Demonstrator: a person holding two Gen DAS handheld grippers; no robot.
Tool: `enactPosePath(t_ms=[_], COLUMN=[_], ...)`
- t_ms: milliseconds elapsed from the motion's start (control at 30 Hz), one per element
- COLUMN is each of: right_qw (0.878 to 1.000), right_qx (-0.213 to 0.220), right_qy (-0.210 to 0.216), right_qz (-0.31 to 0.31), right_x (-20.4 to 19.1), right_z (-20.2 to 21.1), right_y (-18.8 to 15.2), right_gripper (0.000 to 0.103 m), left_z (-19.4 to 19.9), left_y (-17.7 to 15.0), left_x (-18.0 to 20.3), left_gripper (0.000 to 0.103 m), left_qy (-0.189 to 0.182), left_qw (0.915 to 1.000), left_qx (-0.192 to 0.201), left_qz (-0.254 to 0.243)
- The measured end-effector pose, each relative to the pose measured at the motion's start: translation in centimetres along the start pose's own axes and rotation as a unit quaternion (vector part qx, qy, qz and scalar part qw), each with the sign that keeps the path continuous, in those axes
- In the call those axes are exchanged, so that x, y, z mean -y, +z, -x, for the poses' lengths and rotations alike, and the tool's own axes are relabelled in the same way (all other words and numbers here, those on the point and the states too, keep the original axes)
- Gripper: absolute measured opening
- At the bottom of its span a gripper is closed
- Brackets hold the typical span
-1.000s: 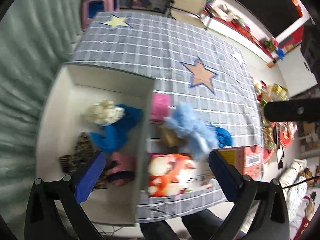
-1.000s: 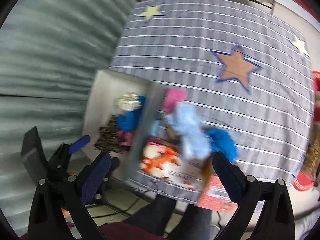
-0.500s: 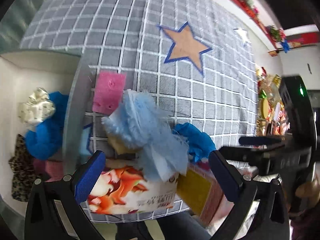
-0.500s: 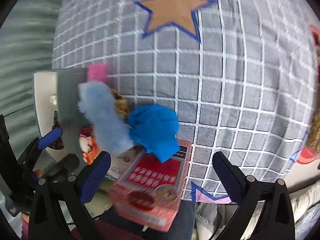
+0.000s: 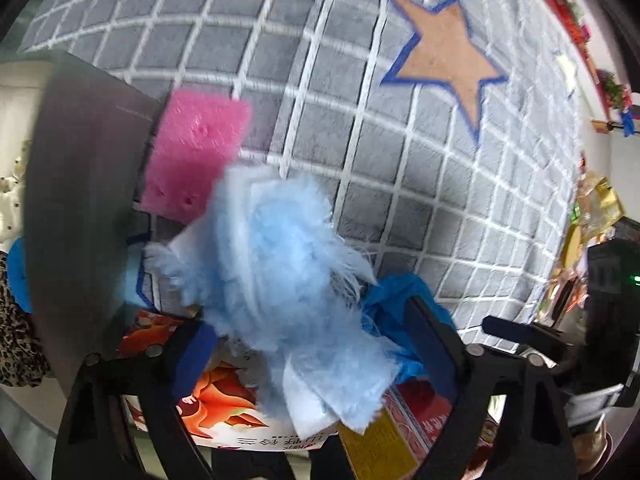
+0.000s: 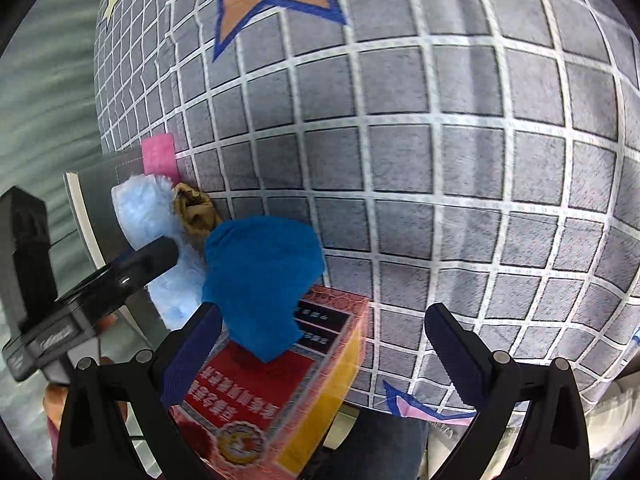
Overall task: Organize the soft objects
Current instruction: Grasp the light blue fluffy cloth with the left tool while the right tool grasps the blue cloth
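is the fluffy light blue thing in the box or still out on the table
Out. The fluffy light blue thing lies on the cloth beside the box's grey wall, between the left gripper's closing jaws.

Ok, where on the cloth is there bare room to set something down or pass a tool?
Bare cloth runs from the pink sponge across to the brown star and beyond, and right of the dark blue cloth in the right wrist view. The near left corner is crowded: light blue fluffy cloth, red box and the bin wall.
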State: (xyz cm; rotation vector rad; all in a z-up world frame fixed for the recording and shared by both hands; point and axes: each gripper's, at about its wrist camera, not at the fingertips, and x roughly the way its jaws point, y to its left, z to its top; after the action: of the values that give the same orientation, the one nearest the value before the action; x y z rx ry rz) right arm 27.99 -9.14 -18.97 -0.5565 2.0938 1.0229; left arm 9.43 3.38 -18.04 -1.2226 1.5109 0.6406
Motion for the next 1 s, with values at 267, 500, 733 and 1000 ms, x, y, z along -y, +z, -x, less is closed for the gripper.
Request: enactPosePath(t_ms=[267,500,733,1000], right_qw=[0.998,0.996,0.994,0.988], right_qx=[-0.007,-0.009,-0.042,-0.083], right_qy=[0.056,0.081,0.073,0.048], right_qz=[0.024,0.044,0.077,0.119], right_x=[0.1,-2.2,-5.1,-7.1], right_z=[-0.1,-2.3,-5.3,-7.2], right_y=[0.5,2.3,3.6,4.9], right_gripper=[0.102,0.102,0.102,0.095], left_z=[-1.1,4.0,7.0,10.1], left_y=[0.6,-0.5,-1.9,-4.3], left_x=[0.0,0.0,-1.1,-2.7], left_gripper=[0.031,0.031,0.031,0.031], left_qy=[0.015,0.039,0.035,0.050], left_qw=[0.9997,0.9958,0.9918,0.9867], left_qx=[-0.019,0.080,0.121,0.147], left_qz=[0.007,-0.019,-0.024,-0.046])
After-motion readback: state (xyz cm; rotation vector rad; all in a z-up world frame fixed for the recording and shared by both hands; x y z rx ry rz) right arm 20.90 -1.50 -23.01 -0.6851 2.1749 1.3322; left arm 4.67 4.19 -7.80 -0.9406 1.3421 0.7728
